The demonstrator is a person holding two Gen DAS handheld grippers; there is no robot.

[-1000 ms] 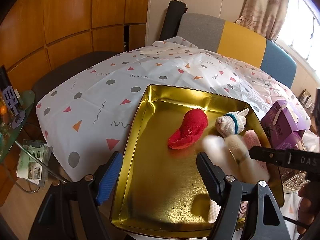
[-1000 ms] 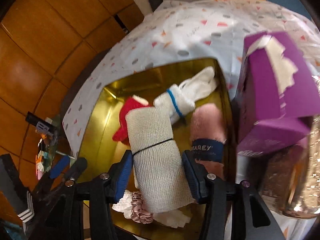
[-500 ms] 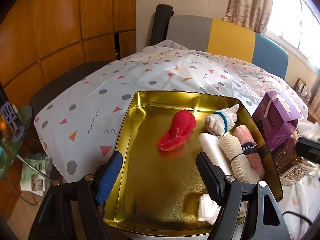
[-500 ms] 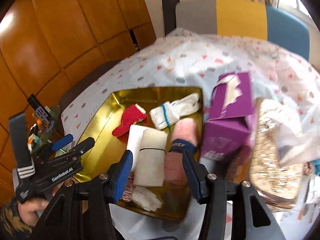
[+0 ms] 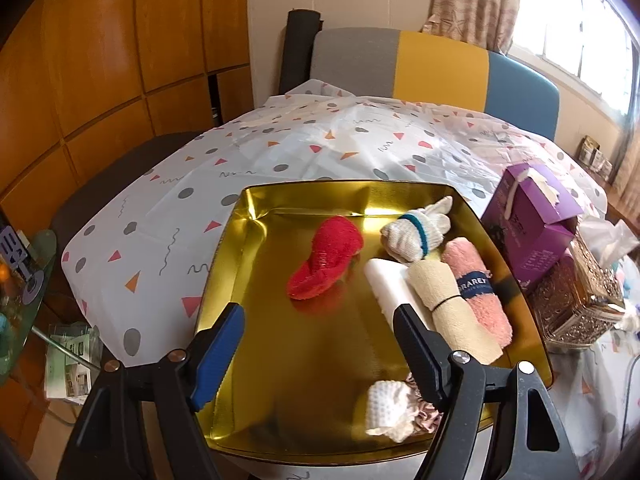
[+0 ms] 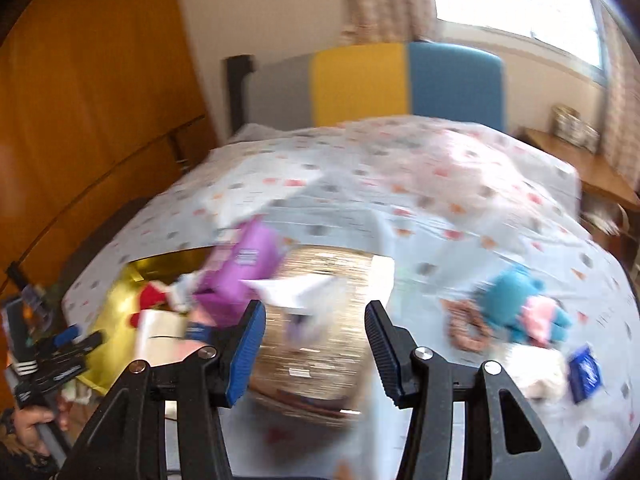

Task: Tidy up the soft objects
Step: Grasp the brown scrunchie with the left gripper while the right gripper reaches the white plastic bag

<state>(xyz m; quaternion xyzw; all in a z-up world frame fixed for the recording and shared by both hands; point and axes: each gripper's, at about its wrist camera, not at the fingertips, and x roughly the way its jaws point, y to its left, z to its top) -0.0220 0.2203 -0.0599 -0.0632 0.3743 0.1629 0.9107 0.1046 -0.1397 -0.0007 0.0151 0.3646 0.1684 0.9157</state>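
A gold tray (image 5: 248, 272) holds a red sock (image 5: 324, 256), a white sock bundle (image 5: 416, 232), a white roll (image 5: 386, 284), a beige rolled cloth (image 5: 448, 304), a pink towel roll (image 5: 476, 292) and a white knit piece (image 5: 386, 404). My left gripper (image 5: 320, 344) is open and empty over the tray's near part. My right gripper (image 6: 314, 344) is open and empty above a glittery gold tissue box (image 6: 316, 320). On the cloth to the right lie a teal plush toy (image 6: 516, 304), a brown scrunchie (image 6: 468, 328) and a white soft item (image 6: 540, 368), all blurred.
A purple box (image 5: 532, 220) stands right of the tray, next to the gold tissue box (image 5: 580, 300). The table wears a spotted white cloth (image 5: 320, 148). A grey, yellow and blue chair back (image 5: 432, 64) stands behind. A glass side table (image 5: 24, 272) is at the left.
My right gripper let go of the beige rolled cloth in the tray, pulled back and swung right over the tissue box. My left gripper rose slightly and stayed open.
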